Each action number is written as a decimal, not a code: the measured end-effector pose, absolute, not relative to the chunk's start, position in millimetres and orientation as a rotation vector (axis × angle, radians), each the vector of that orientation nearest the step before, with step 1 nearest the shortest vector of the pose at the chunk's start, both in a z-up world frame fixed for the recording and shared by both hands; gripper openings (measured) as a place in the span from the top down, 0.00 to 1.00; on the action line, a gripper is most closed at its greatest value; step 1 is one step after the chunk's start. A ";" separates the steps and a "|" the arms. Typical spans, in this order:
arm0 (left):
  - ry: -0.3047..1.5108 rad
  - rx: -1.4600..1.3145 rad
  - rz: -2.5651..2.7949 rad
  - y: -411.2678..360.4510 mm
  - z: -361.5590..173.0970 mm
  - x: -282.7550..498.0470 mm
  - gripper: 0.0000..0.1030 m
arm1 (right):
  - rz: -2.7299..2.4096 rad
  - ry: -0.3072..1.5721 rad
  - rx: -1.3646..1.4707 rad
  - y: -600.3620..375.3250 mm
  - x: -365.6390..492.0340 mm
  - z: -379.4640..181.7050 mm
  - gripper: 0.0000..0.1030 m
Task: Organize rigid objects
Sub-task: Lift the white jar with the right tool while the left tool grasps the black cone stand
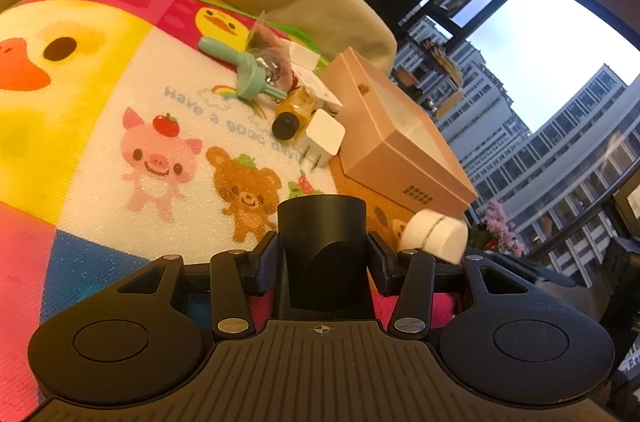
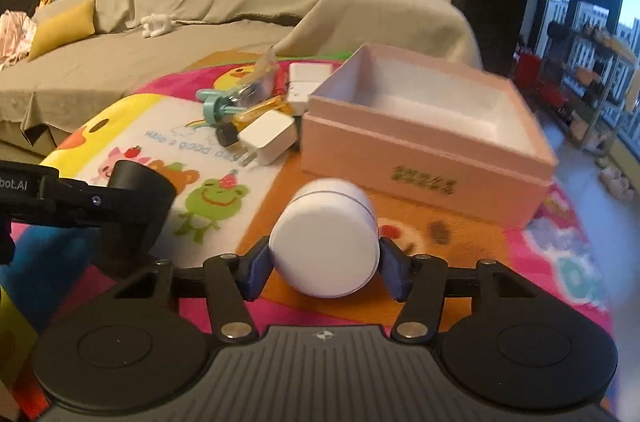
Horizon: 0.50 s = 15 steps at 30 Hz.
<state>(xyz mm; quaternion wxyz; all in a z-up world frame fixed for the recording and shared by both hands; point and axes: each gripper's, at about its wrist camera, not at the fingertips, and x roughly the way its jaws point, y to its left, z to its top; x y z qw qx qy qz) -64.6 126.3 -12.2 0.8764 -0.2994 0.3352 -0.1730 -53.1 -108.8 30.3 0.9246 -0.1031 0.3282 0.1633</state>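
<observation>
Now, left gripper: clamped on black cup.
Right gripper: white jar pinched.
Pink box: lidless, beyond jar.

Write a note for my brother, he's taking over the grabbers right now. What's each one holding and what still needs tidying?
Left hand-held gripper: shut on a black cylinder, over the cartoon mat.
Right hand-held gripper: shut on a white round case, in front of the pink box.
The pink box is open and looks empty, so nothing is packed yet.
Still loose on the mat, left of the box: white charger plug, amber bottle, teal tool, a clear bag and two white blocks.
Probably next: drop the white case in the box, then the black cylinder, then the pile.
</observation>
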 end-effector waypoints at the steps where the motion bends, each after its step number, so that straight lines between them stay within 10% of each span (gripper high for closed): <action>1: 0.701 -0.622 -0.365 125.1 -12.2 -64.4 0.50 | 0.332 0.666 -0.235 -111.3 -54.3 33.4 0.46; 15: 0.718 -0.507 -0.392 103.6 -7.6 -66.9 0.50 | 0.367 0.650 -0.331 -123.6 -67.0 31.6 0.47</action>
